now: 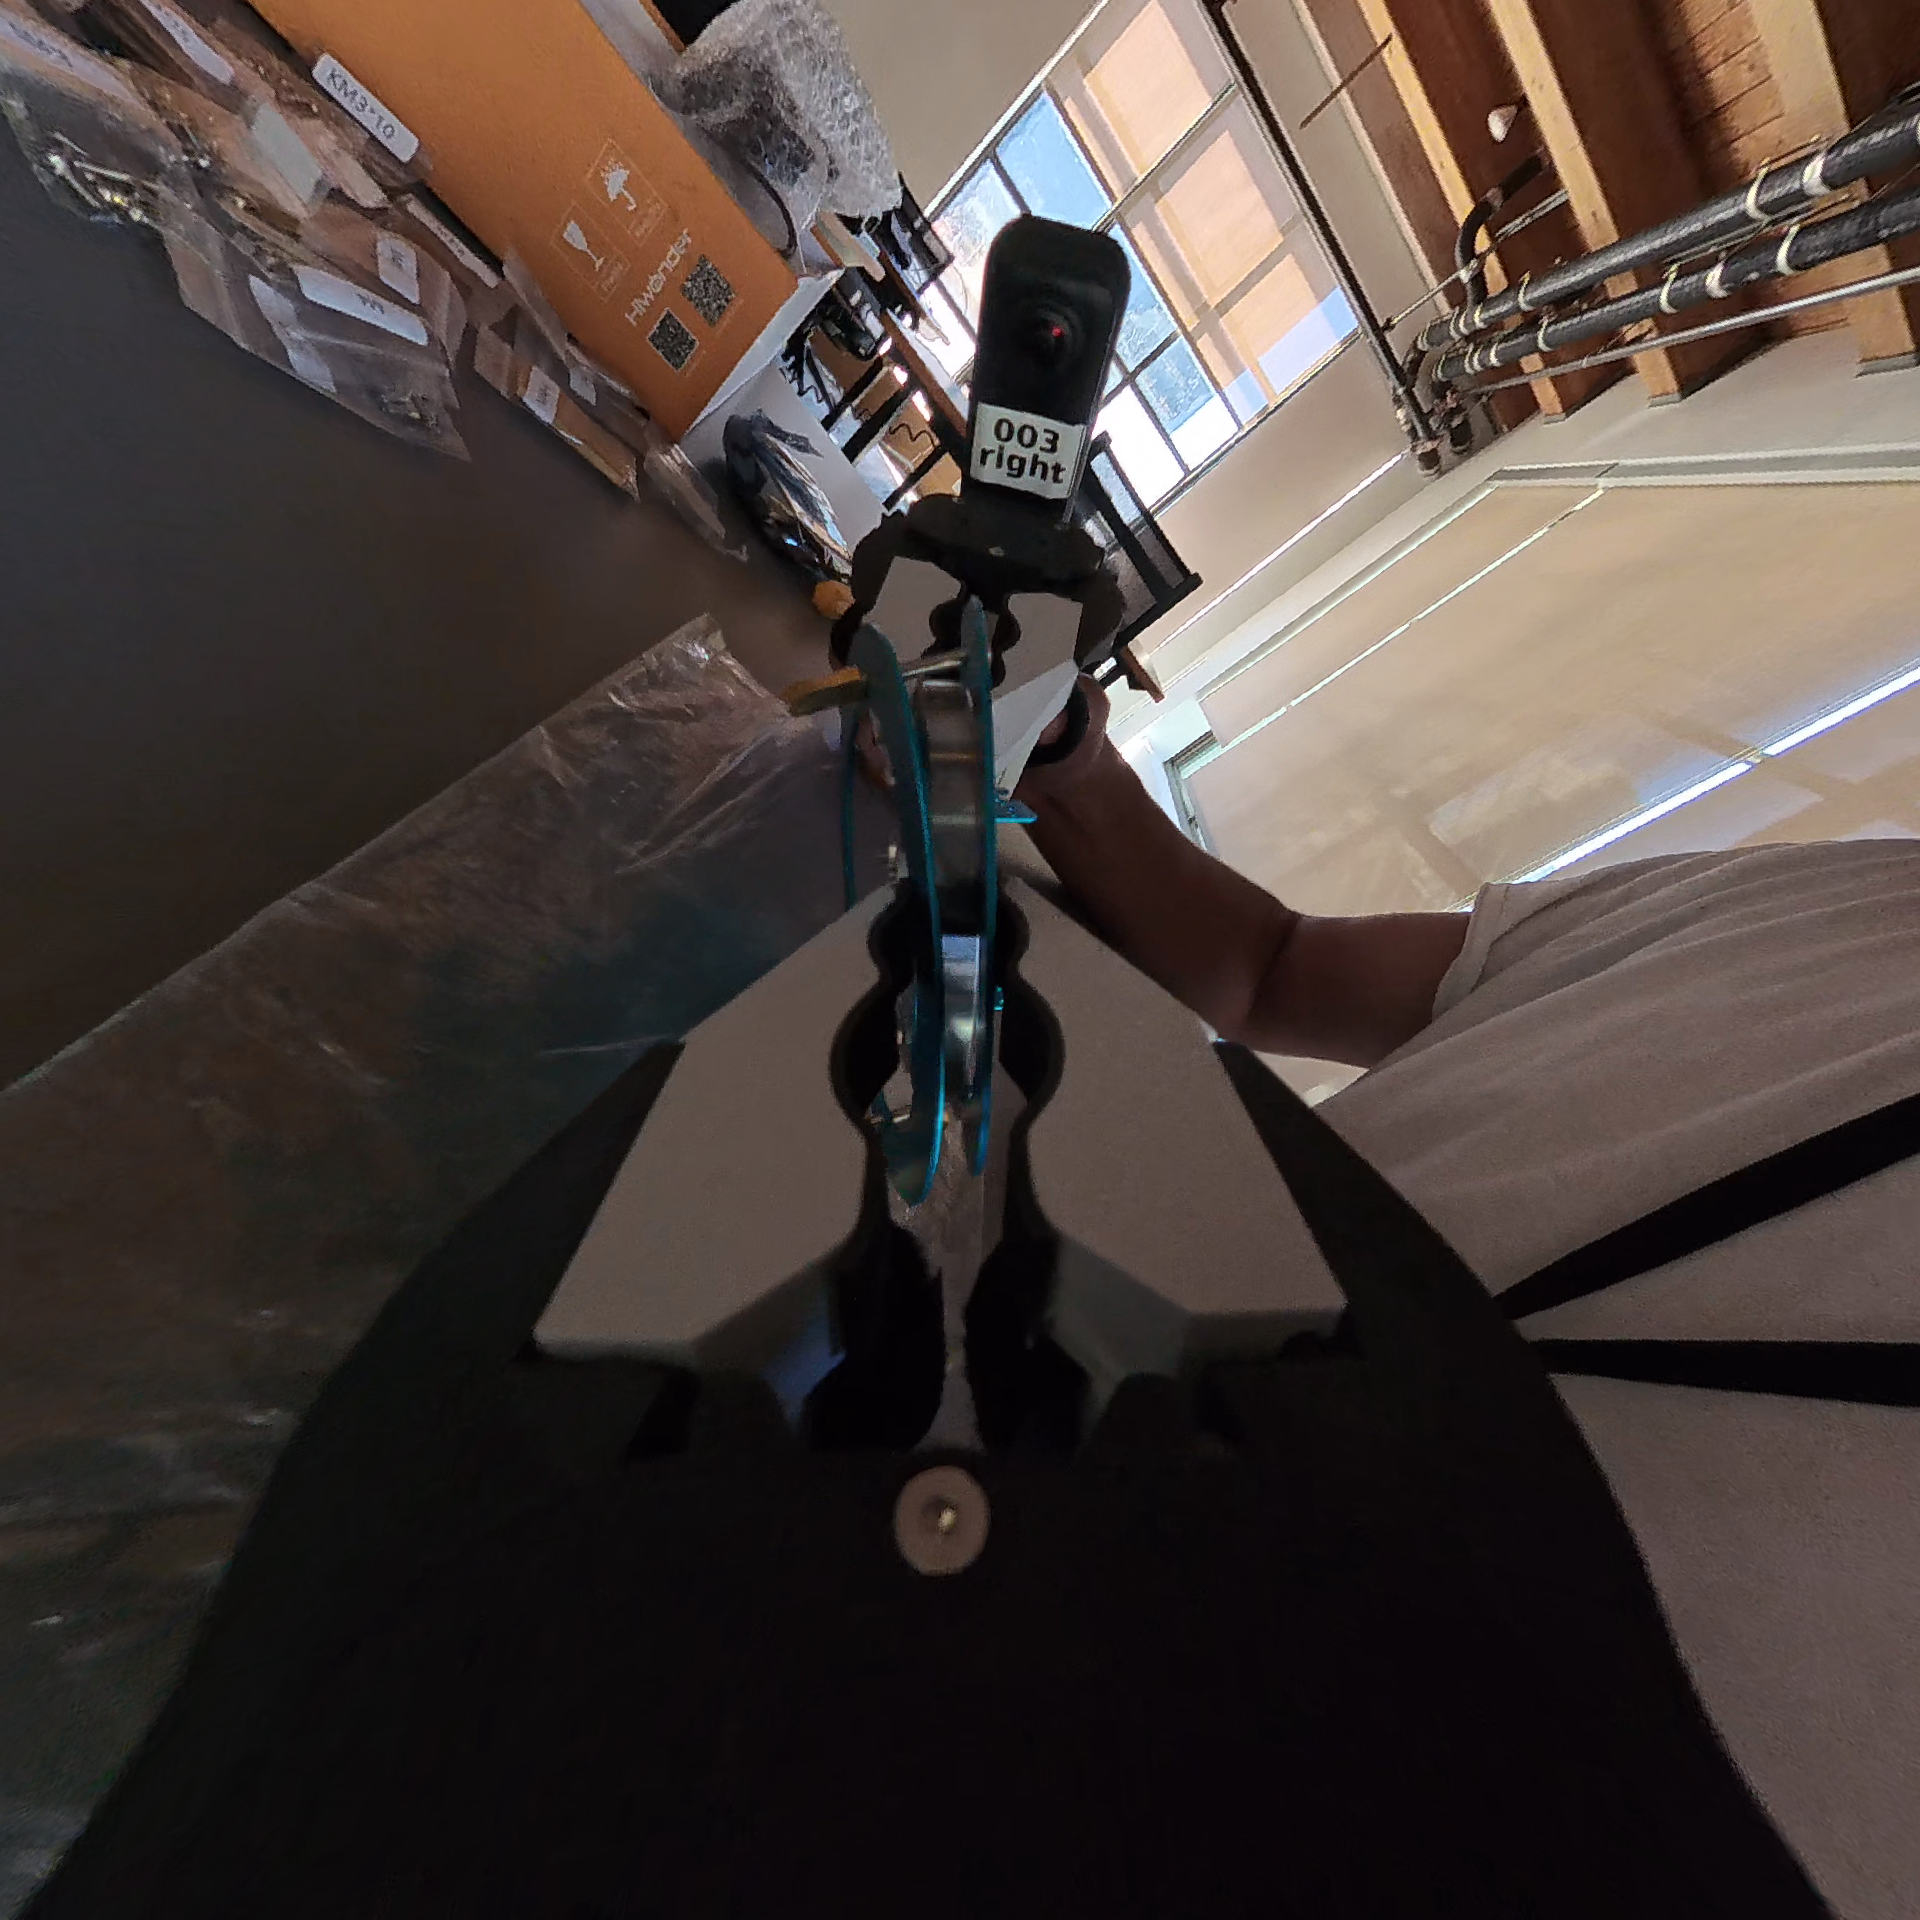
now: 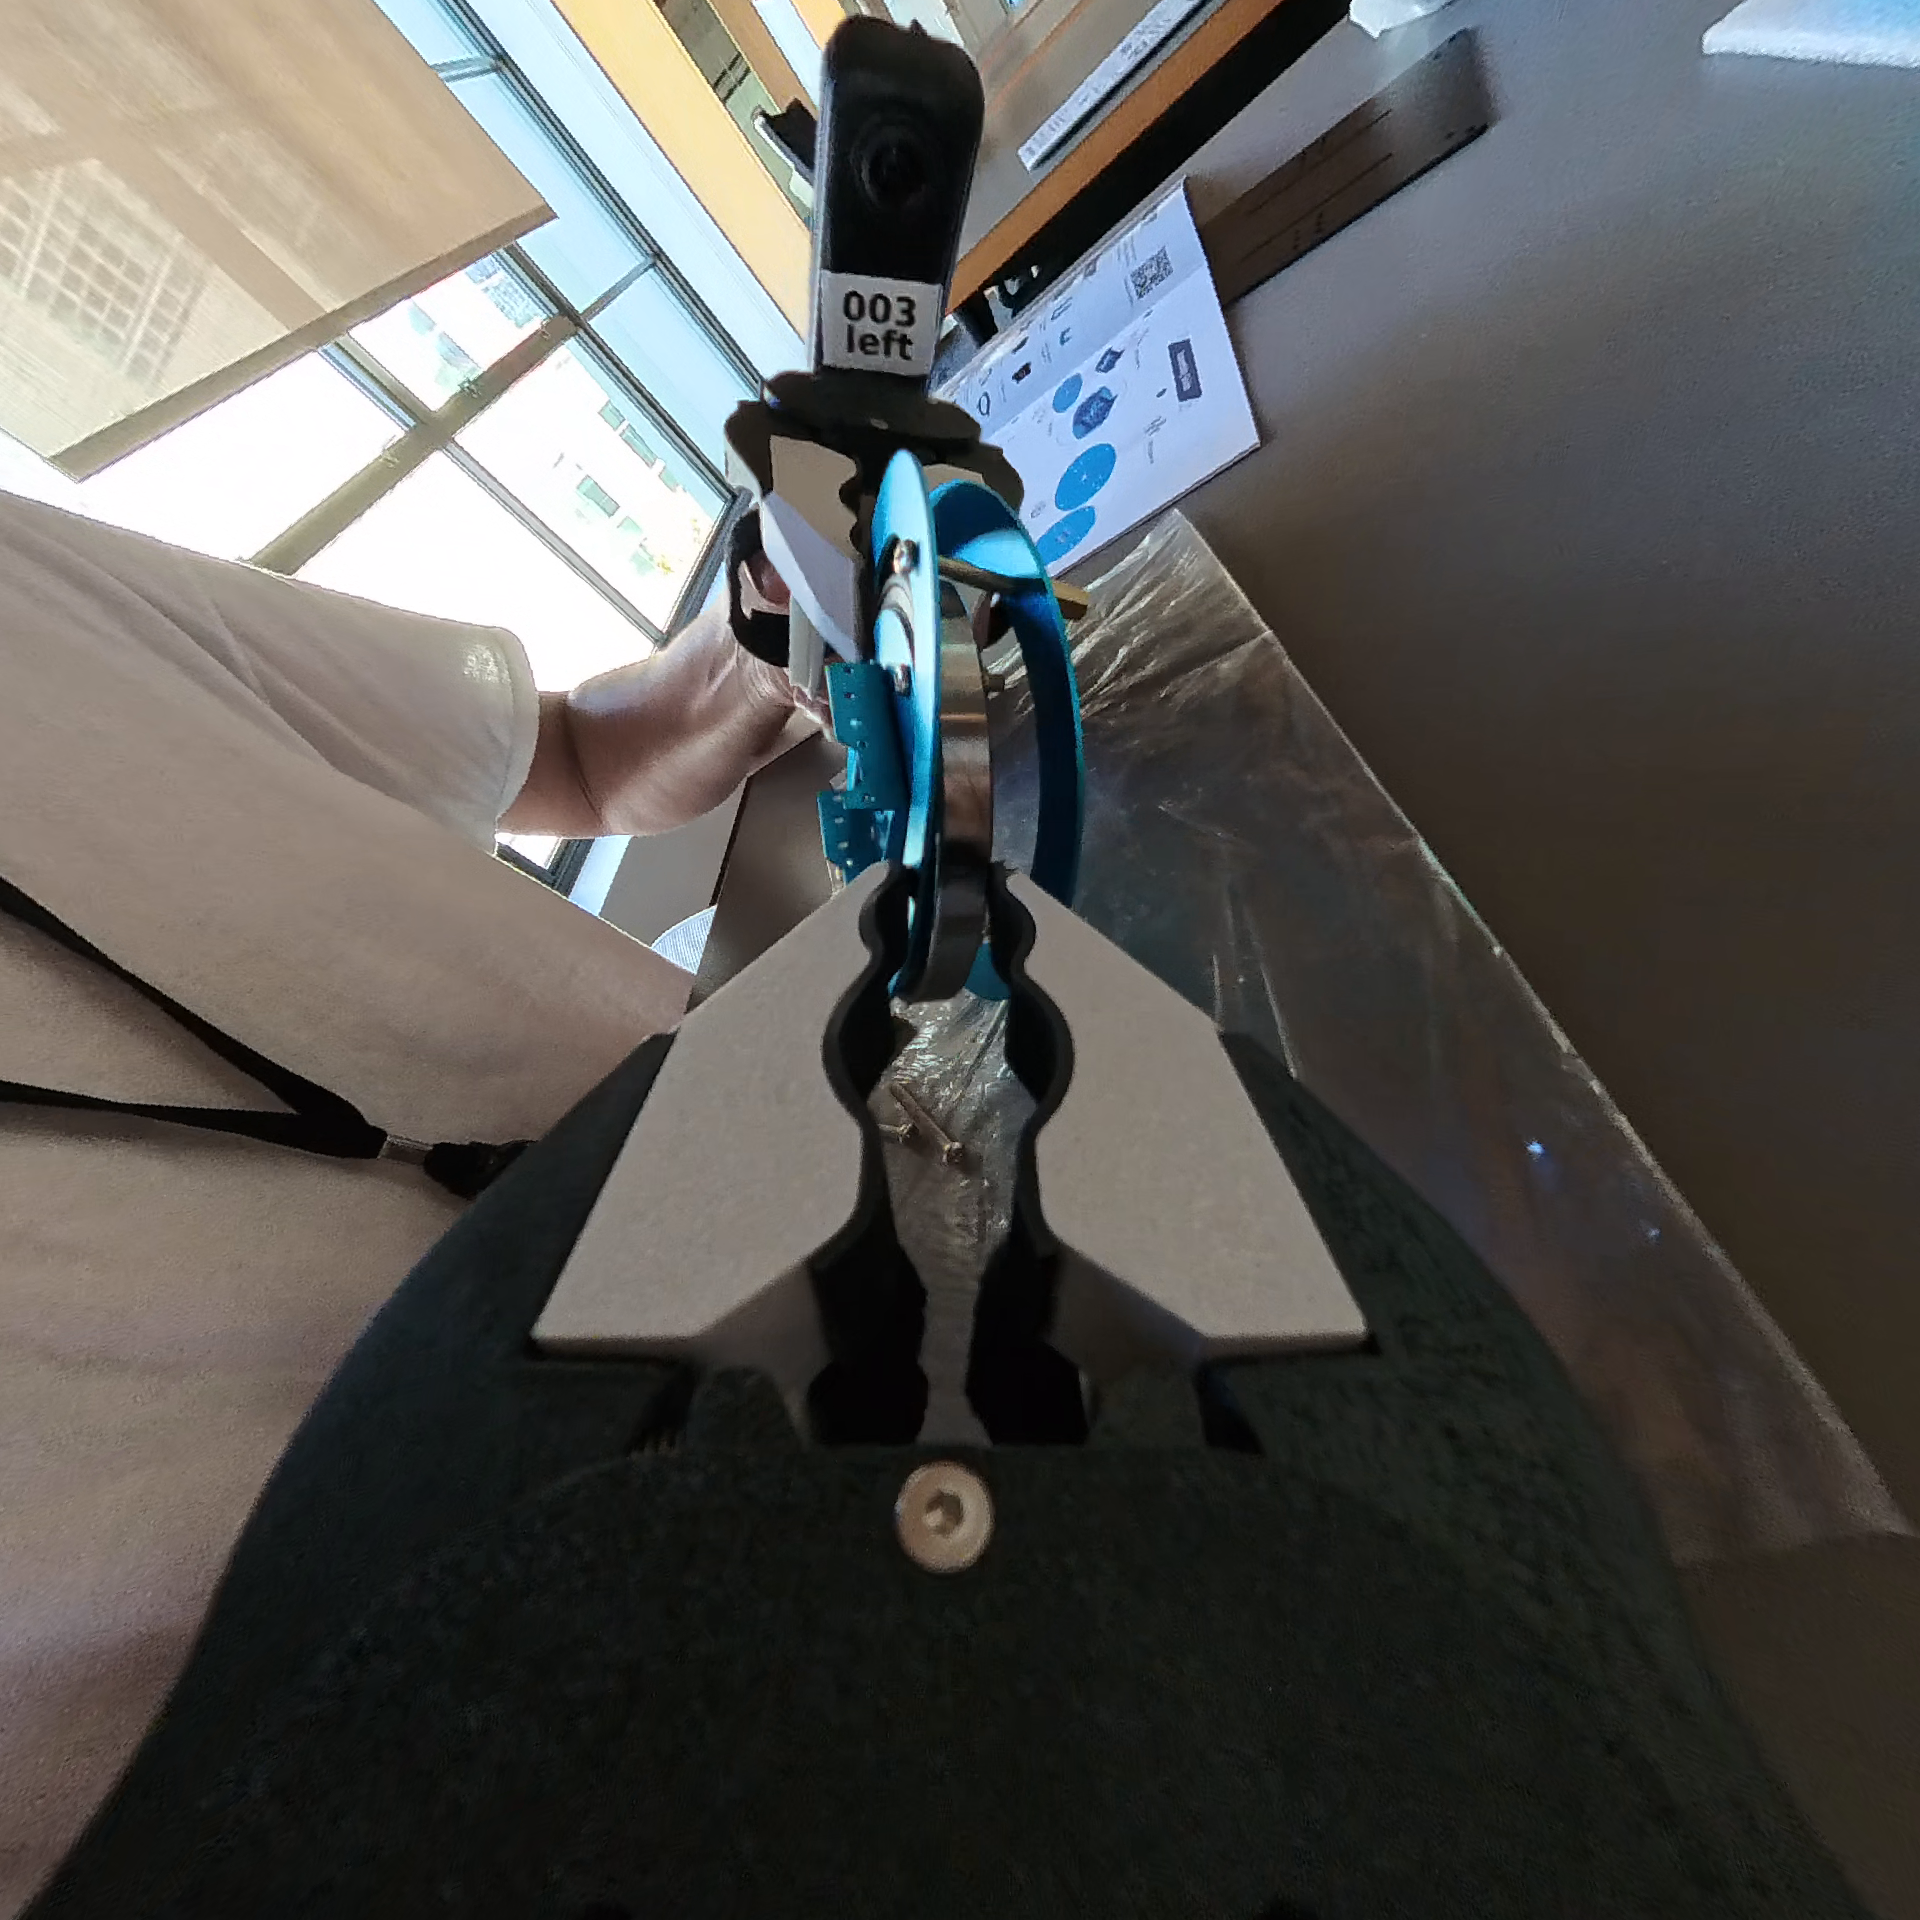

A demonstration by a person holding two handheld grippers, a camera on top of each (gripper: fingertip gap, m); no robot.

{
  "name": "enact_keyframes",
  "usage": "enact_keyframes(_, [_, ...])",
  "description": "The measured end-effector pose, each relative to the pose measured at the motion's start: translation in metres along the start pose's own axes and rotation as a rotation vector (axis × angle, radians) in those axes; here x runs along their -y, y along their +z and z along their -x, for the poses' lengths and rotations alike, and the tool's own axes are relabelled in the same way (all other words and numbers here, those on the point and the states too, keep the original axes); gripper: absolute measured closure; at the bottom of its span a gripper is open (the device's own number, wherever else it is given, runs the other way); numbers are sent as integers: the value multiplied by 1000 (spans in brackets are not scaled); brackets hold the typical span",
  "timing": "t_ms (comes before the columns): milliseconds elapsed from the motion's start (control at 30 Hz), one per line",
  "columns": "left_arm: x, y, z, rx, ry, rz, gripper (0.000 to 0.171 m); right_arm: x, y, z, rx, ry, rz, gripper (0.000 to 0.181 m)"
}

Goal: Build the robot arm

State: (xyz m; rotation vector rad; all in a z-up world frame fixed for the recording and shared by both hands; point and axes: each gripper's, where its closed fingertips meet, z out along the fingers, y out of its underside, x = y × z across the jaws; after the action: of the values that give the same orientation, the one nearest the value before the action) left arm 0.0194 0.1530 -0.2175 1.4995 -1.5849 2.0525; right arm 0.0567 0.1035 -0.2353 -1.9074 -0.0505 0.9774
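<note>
Left gripper (image 1: 940, 997): fills the near part of its own view; the jaws are drawn in close on the rim of the blue disc assembly (image 1: 925, 831), whose two plates sit edge-on in the narrow gap between the pale fingers
Right gripper (image 2: 951, 935): faces the left one from the opposite side; its jaws are pinched on the near rim, where the silver ring (image 2: 961, 748) and one blue plate enter the gap
Where the assembly is: held in the air between the two grippers, above the table, standing on edge, clamped at both ends
Make-up of the assembly: two round blue plates with the silver ring between them, a brass standoff (image 2: 1039, 587) sticking out to one side, and a blue perforated bracket (image 2: 857, 727) fixed on the side toward the person
Just beneath: a clear plastic sheet (image 2: 1247, 831) spread on the dark table (image 1: 208, 623), with two loose screws (image 2: 925, 1127) lying on it below the right gripper's fingers
Farther out, right wrist view: a printed leaflet (image 2: 1122, 416) with blue part drawings at the far end of the sheet, and a grey metal bar (image 2: 1351, 177) beyond it
Farther out, left wrist view: small labelled bags and cartons (image 1: 312, 260), an orange box (image 1: 540, 156) and a bubble-wrapped bundle (image 1: 769, 114) along the table's far edge
Person: a bare forearm (image 1: 1195, 914) reaches to the right gripper's handle; a pale shirt with a dark lanyard shows behind
Room: large windows (image 1: 1143, 260) behind the grippers, backlighting the parts
</note>
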Motion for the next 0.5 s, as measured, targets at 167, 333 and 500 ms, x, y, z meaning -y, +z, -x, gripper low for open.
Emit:
enact_keyframes(167, [12,-3,-1,27,58,-40,160,0,-1,-6,-19,7,-12,167])
enact_keyframes(333, [20,-5,-7,24,70,-66,160,12,-6,-5,7,27,-91,142])
enact_keyframes(500, [24,-1,-11,3,59,-90,160,12,14,2,3,-9,-75,124])
